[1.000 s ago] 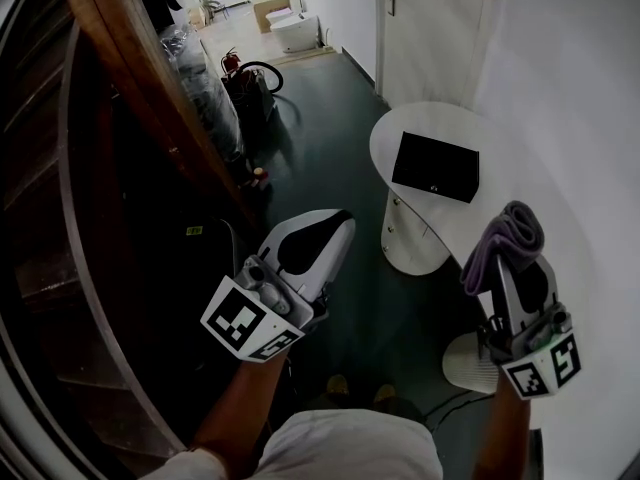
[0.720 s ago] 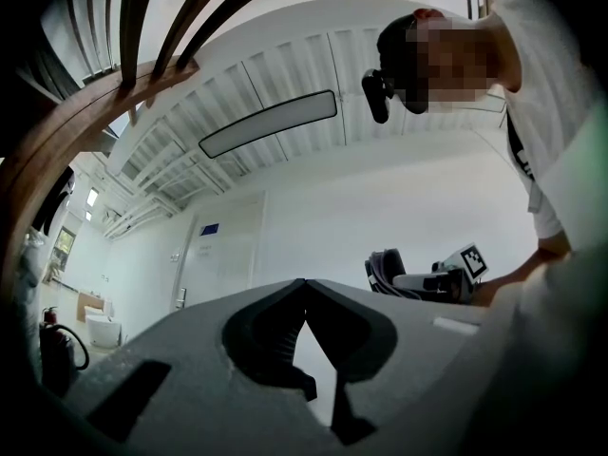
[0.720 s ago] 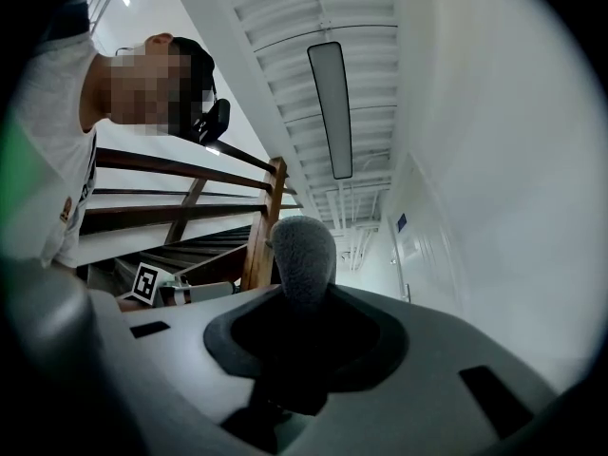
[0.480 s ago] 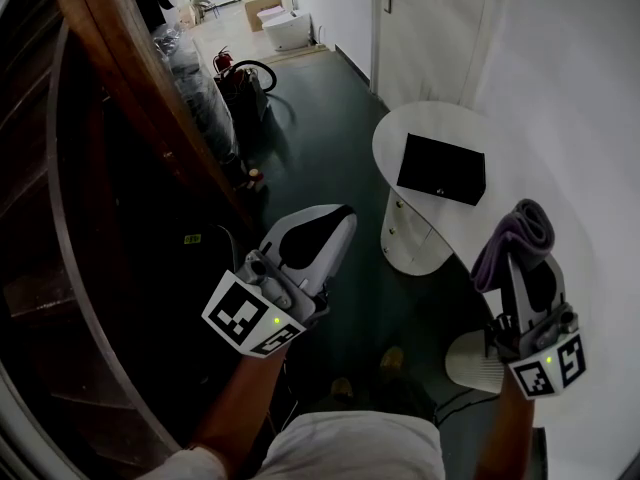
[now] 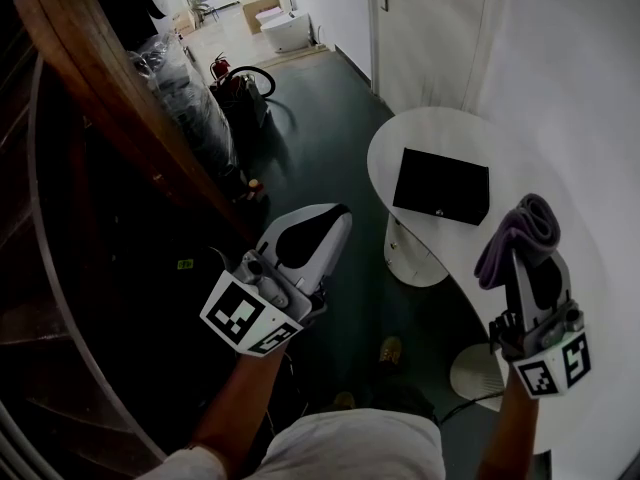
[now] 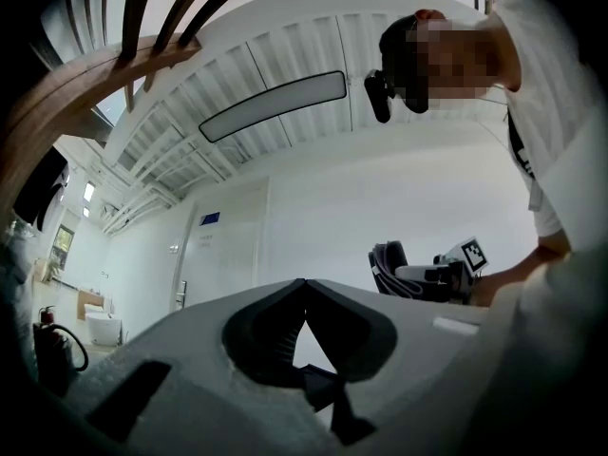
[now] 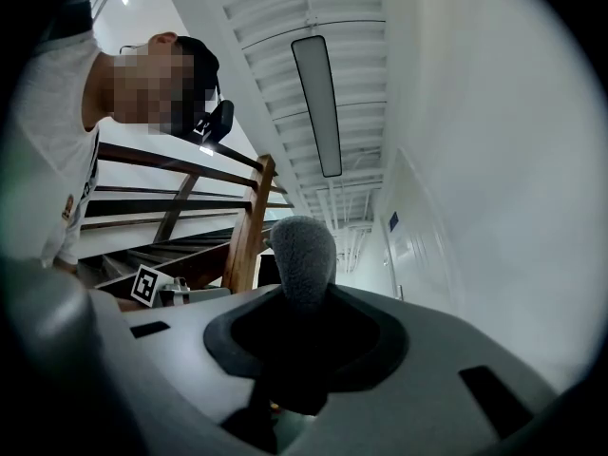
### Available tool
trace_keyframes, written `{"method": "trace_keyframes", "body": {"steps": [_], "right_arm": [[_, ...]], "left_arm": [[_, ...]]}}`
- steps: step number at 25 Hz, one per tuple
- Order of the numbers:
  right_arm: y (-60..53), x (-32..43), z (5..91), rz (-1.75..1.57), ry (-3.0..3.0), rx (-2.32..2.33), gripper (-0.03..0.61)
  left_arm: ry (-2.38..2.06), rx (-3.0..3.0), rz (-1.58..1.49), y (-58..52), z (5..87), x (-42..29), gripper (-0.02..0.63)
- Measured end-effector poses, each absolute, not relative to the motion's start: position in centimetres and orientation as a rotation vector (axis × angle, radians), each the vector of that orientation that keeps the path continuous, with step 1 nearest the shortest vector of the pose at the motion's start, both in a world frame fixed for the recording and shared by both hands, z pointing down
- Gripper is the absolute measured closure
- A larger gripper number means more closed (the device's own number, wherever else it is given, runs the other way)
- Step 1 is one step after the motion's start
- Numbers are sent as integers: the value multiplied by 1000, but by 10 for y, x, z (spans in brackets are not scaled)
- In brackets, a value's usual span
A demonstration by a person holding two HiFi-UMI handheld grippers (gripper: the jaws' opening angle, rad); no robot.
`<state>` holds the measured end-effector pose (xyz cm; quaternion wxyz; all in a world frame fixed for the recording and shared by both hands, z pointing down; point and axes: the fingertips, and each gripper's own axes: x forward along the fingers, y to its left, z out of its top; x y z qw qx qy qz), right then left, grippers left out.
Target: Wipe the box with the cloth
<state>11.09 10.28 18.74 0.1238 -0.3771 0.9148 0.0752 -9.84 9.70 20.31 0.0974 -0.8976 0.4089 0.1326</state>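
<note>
A flat black box lies on the white rounded table in the head view. My right gripper hangs over the table's near part, shut on a folded grey-purple cloth that sticks out past its tips; in the right gripper view the cloth rises from between the jaws. My left gripper is shut and empty, held over the dark floor left of the table. In the left gripper view its jaws meet with nothing between them, and the cloth shows far off.
A wooden stair railing runs along the left. A white door stands behind the table. Down the corridor are a red fire extinguisher and a white seat. The table's white foot sits near my right arm.
Both grippers and the view have shifted toward the table; the box and table now sit slightly lower and nearer. The right gripper keeps hold of the cloth; the left stays shut.
</note>
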Motion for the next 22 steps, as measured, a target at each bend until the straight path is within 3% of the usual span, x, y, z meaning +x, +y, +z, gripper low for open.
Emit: {"method": "trace_keyframes", "body": {"steps": [22], "right_arm": [[-69, 140, 216, 185, 2793, -1126, 469]], "left_arm": [[1315, -2684, 221, -80, 236, -45, 598]]}}
